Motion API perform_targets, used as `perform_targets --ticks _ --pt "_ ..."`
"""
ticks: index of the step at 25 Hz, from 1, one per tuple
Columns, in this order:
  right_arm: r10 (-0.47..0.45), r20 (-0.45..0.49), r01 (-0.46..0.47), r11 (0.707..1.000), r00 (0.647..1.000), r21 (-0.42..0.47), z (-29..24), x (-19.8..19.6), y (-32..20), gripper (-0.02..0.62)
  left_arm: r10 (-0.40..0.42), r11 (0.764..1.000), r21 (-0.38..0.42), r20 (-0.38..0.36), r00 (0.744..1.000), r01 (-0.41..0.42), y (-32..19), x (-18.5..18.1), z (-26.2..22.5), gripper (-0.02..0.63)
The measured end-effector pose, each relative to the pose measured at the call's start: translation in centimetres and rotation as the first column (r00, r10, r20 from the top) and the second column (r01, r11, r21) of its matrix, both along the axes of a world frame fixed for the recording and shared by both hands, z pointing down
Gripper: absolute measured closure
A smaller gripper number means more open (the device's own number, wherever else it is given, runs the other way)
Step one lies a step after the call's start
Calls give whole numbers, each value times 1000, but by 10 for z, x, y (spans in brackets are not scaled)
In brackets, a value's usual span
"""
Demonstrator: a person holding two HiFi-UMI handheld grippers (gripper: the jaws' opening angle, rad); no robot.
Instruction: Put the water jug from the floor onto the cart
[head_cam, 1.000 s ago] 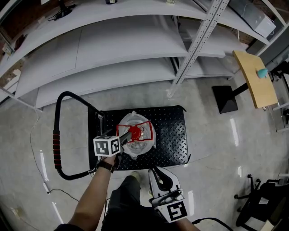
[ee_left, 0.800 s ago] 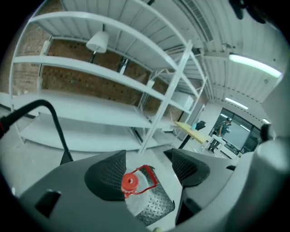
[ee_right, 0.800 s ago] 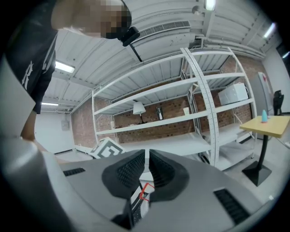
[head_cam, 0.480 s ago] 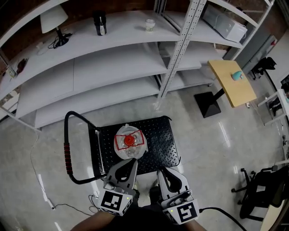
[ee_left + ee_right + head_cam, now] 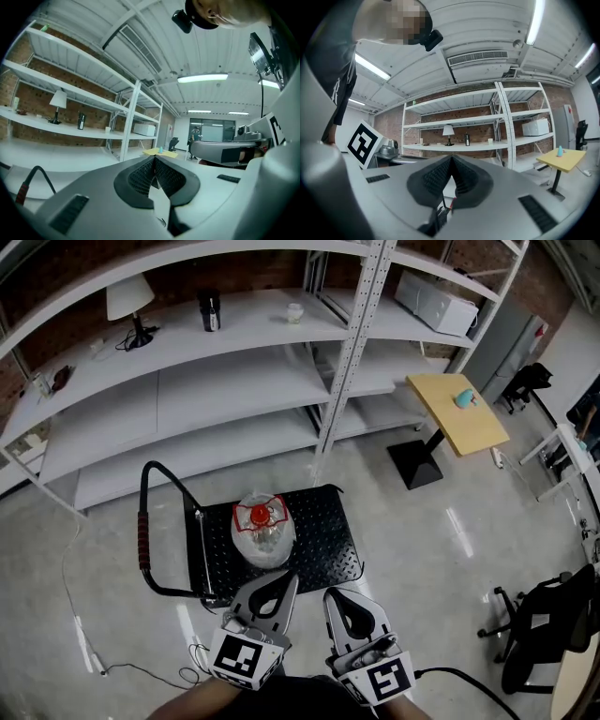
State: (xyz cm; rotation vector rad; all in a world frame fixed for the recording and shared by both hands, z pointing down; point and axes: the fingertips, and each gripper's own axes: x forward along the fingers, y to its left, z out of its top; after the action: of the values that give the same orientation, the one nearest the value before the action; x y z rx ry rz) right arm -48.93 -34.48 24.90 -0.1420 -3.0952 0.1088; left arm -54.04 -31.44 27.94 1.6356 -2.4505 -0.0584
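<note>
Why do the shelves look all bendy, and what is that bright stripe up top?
Head view: the wide lens bows the straight shelves into curves. Left gripper view: the stripe is a ceiling light, glaring white, and the corners go black. Right gripper view: same bending, same black corners.

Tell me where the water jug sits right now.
In the head view the water jug stands on the black cart deck, toward its handle side at left, just beyond the left gripper.
</note>
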Motion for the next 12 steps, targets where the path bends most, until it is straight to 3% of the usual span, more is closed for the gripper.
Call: perform_targets --ticks 12 --pt "-36 -2 36 999 999 22 9 243 42 594 -65 997 -31 -38 997 64 57 245 13 601"
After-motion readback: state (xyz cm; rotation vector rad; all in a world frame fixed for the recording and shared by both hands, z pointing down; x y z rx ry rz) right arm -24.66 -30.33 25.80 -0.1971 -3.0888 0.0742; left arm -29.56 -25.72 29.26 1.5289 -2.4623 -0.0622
